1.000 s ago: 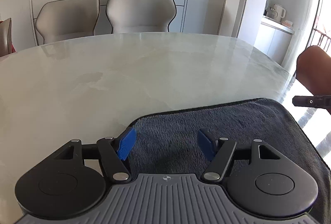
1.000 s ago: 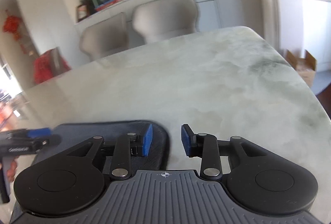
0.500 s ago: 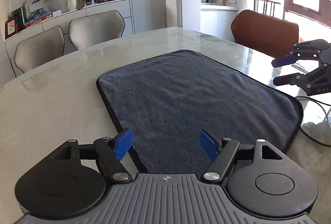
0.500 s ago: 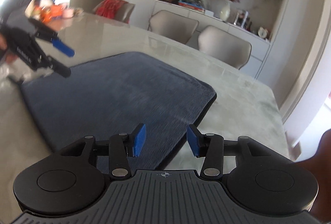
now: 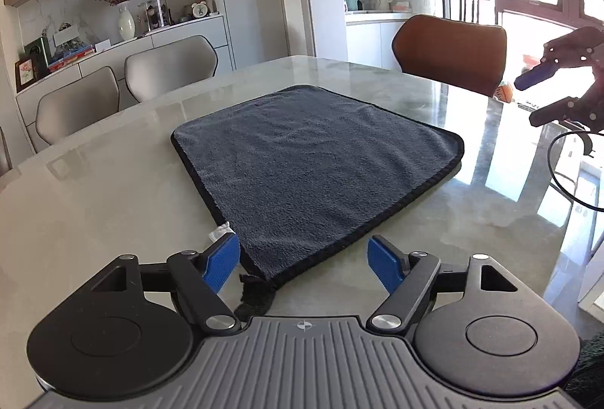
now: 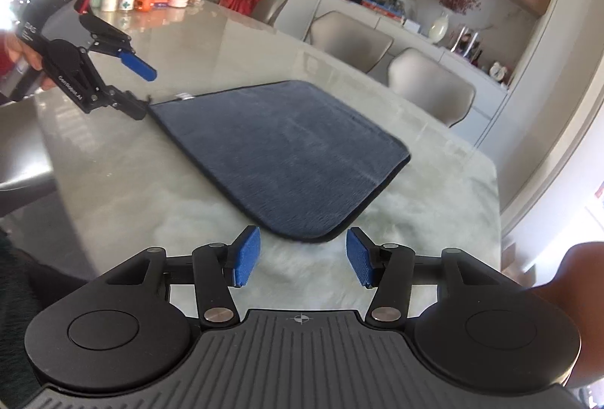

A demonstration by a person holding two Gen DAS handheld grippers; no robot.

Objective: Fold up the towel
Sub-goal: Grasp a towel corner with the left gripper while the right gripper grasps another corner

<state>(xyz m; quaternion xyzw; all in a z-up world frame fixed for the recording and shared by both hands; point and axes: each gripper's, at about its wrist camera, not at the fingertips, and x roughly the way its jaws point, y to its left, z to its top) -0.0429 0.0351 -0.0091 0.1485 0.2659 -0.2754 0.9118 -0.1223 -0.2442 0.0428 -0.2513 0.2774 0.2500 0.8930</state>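
A dark grey-blue towel (image 5: 313, 160) with a black stitched edge is seen lying flat and spread out on the pale marble bench (image 5: 113, 190). A small white label (image 5: 221, 231) sticks out from its near-left edge in the left wrist view, and a short black loop (image 5: 256, 292) hangs off the nearest corner.

The left claw (image 5: 304, 267) is held just over that nearest corner, pointing down toward the bench. Its jaws are opening, and the blue pads (image 5: 222, 262) are seen standing wide apart on either side of the corner; the fabric lies between them without being pressed. In the right wrist view the same claw (image 6: 141, 92) is seen at the far-left corner of the towel, gripped by a person's hand (image 6: 32, 60), its lower finger just beside the towel's edge.

The right claw (image 6: 302, 256) is held above the bench just short of another towel corner (image 6: 302, 235). Its jaws are likewise opening, with only bare marble seen between the blue pads (image 6: 247, 256), which touch nothing. From the left wrist view it (image 5: 528, 99) appears at the right edge, off the bench surface and well apart from the towel.

Beige chairs (image 5: 170, 65) and a brown chair (image 5: 449, 58) are seen standing around the bench.
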